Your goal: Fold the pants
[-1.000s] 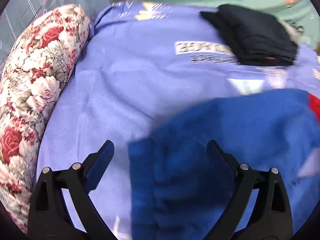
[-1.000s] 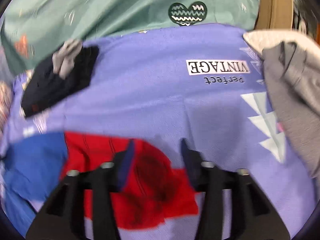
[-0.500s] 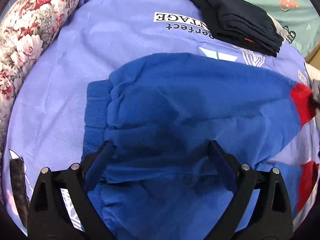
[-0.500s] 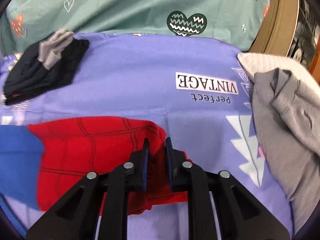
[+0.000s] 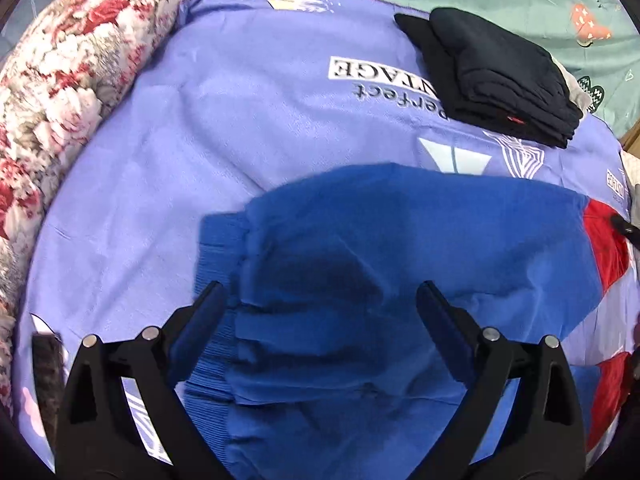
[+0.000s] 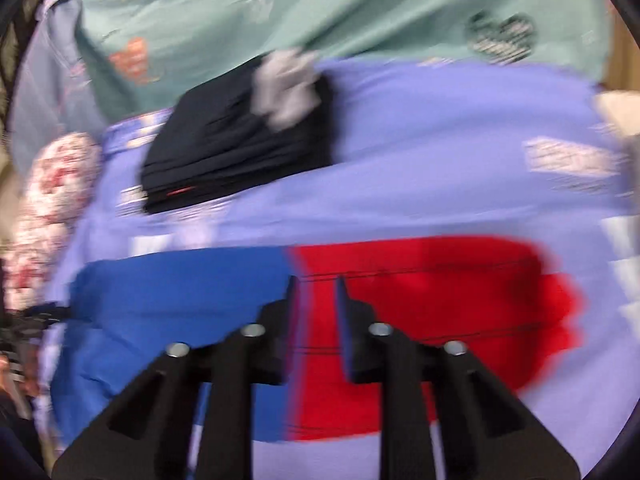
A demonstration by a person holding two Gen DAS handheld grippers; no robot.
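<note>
Swinging leftward since the earlier frame, the right tool (image 6: 316, 300) is closing; through blur, whether it pinches the pants (image 5: 400, 248) is unclear. Left tool (image 5: 320, 308) hovers spread above them near the bed sheet's (image 5: 240, 120) front edge. Loose cloth could slip and bunch.

The pants (image 5: 400, 264) lie spread on the bedsheet (image 5: 248, 128), nearest the grippers. Behind them, toward the far edge of the sheet, sits a stack of folded clothes (image 5: 496, 80). A bolster pillow (image 5: 68, 80) runs along the sheet's left side.
</note>
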